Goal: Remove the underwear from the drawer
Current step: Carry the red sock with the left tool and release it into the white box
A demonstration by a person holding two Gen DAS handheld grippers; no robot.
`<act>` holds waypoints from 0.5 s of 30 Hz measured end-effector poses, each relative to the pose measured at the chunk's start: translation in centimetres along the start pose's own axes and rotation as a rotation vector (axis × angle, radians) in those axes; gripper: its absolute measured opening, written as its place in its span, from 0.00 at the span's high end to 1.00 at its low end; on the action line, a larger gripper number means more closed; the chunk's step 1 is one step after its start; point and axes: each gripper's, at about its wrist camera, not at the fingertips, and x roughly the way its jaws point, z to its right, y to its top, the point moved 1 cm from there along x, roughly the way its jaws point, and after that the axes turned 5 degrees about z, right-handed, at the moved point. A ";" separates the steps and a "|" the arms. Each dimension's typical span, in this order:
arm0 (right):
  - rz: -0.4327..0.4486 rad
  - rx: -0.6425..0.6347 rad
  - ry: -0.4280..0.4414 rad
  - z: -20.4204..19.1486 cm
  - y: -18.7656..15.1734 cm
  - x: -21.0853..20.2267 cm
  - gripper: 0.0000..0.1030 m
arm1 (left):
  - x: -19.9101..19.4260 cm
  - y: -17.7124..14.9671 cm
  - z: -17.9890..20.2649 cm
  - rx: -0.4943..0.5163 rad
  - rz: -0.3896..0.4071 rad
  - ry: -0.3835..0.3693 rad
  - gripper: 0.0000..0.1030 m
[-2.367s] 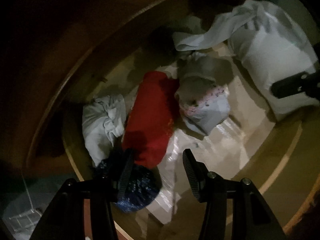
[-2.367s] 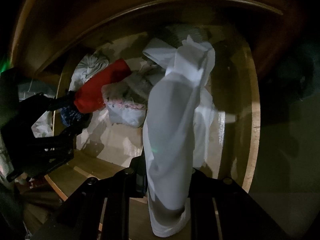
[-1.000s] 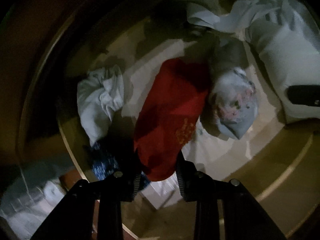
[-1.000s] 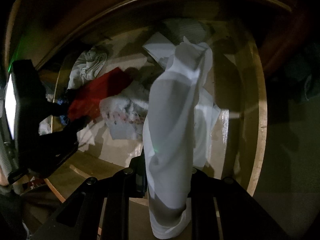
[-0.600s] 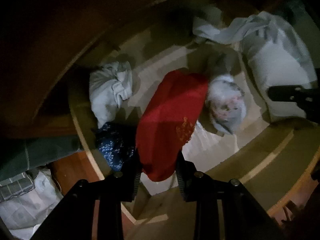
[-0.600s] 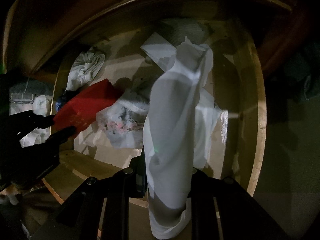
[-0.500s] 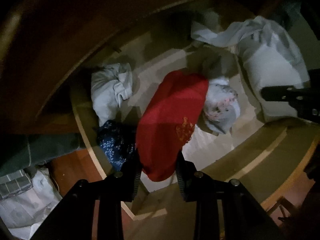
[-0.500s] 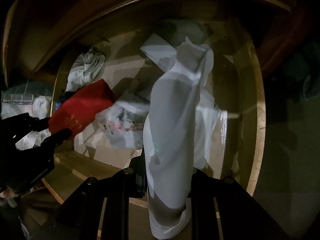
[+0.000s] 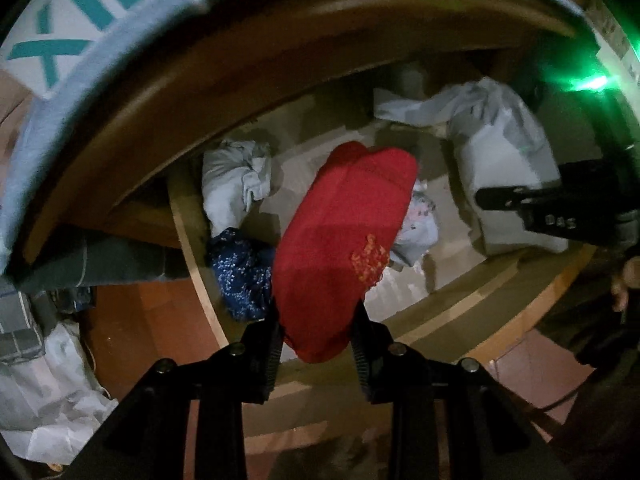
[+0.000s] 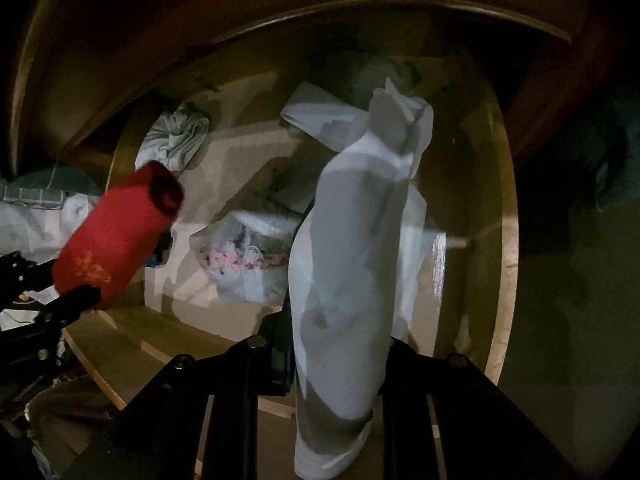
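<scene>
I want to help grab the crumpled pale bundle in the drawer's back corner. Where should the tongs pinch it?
Probably its raised, bunched top fold, coming straight down from above. The pale bundle sits against the drawer wall with the blue speckled piece beside it, so sideways approaches look blocked.

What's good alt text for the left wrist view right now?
The left gripper clamps a red garment hanging above an open wooden drawer that holds white, blue-patterned and floral clothes. At right, the right gripper's black finger crosses a white garment.
</scene>
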 end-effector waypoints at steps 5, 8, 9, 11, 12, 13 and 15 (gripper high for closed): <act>0.006 -0.013 -0.025 -0.2 0.0 0.0 0.83 | -3.5 -0.9 -0.1 -0.033 0.052 -0.003 0.70; 0.011 -0.024 -0.047 -0.4 -0.1 0.0 0.83 | -5.5 -1.4 -0.3 -0.058 0.083 -0.006 0.70; 0.014 -0.031 -0.057 -0.4 0.0 0.1 0.83 | -6.1 -1.5 -0.3 -0.064 0.092 -0.009 0.70; 0.017 -0.040 -0.069 -0.5 -0.1 0.1 0.83 | -7.7 -2.0 -0.5 -0.085 0.115 -0.019 0.70; 0.019 -0.044 -0.076 -0.5 0.0 0.1 0.83 | -8.4 -2.1 -0.6 -0.092 0.123 -0.022 0.70; 0.021 -0.050 -0.084 -0.6 -0.1 0.1 0.83 | -9.3 -2.3 -0.8 -0.106 0.136 -0.027 0.70; 0.024 -0.066 -0.101 -0.6 -0.1 0.0 0.83 | -10.4 -2.5 -1.0 -0.123 0.146 -0.038 0.70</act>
